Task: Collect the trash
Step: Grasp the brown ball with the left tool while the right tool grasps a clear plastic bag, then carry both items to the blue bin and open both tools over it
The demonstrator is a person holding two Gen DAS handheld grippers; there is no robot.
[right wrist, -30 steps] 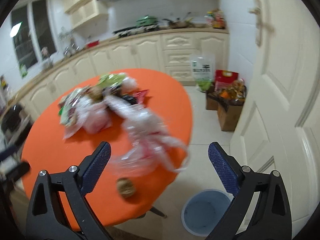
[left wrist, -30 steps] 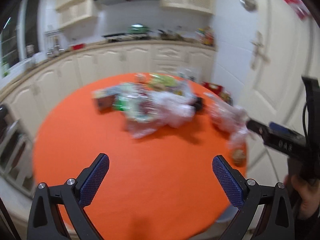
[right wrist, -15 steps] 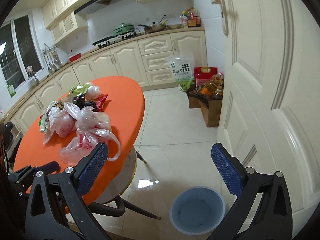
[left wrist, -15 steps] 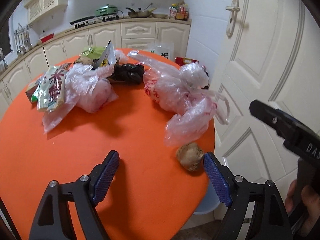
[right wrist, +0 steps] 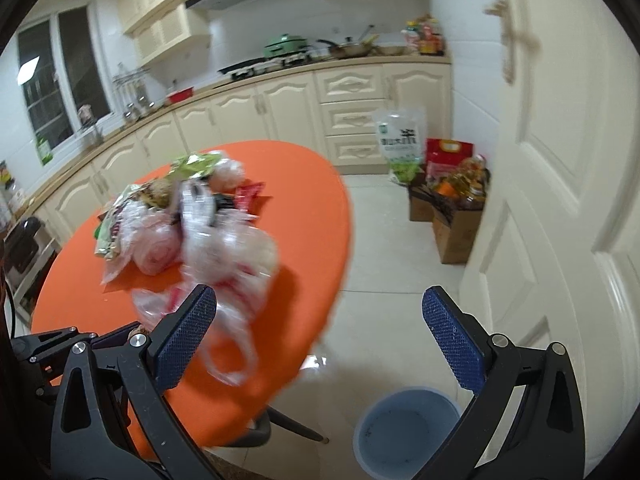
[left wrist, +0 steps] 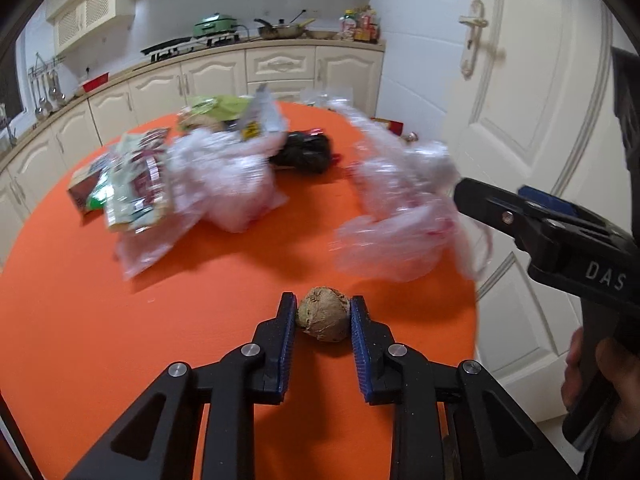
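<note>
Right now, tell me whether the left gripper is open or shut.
Shut. The left gripper has both blue pads against the sides of the brown lump on the orange table.

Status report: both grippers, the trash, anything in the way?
Left gripper shut on brown lump. Right gripper open, empty. Bucket on floor; nothing blocking it.

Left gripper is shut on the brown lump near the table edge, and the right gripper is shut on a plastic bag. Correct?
Not quite. The left gripper is indeed shut on the brown lump near the edge of the orange table, but the right wrist view shows the right gripper open and holding nothing; the plastic bag lies on the table.
</note>
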